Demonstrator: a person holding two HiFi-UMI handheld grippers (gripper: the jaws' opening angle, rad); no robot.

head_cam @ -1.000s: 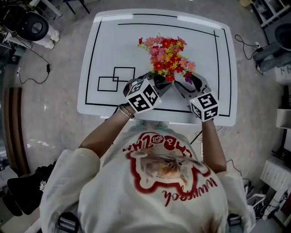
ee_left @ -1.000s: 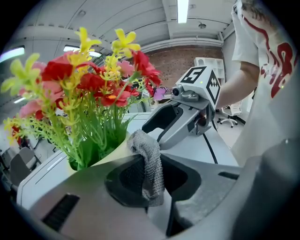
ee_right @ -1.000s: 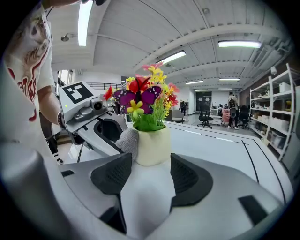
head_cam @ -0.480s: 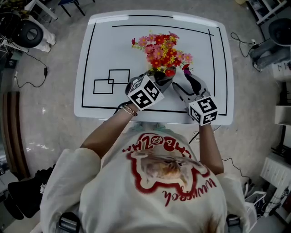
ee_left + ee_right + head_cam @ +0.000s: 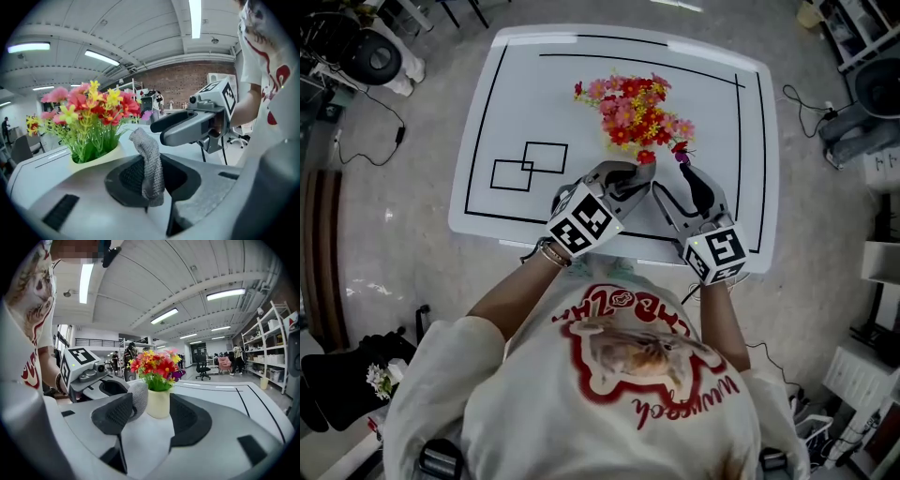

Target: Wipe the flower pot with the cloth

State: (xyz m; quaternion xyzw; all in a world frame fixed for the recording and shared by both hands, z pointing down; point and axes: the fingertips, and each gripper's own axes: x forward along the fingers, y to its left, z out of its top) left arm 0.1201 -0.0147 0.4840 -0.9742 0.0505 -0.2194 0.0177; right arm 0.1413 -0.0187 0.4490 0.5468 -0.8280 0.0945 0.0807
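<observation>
- One cream flower pot (image 5: 158, 403), stuffed with red, pink and yellow flowers (image 5: 633, 112), stands on the white table (image 5: 534, 84), on the person's side of it and right of the middle. From above, the blooms hide it almost wholly.
- The grey cloth (image 5: 150, 164) sticks up out of the left tool (image 5: 149, 185), which is clenched on its lower end. In the right gripper view the free end seems to lie against the pot's left side, though I couldn't swear to contact.
- The right tool (image 5: 150, 420) is released, its pads spread wide. The pot stands just ahead of the gap and neither pad touches it.
- Nothing steadies the pot, and with that tall bunch it looks top-heavy. A firm sideways rub from the cloth could slide or tip it towards the right tool.
- Only a narrow strip of cloth looks pinched, so dragging it hard round the pot might pull it free.
- If the right tool closes off-centre, it could nudge the pot instead of gripping it.
- Both forearms reach forward from the body, bent at the elbow. The two tools angle inward so their tips converge on the pot from either side.
</observation>
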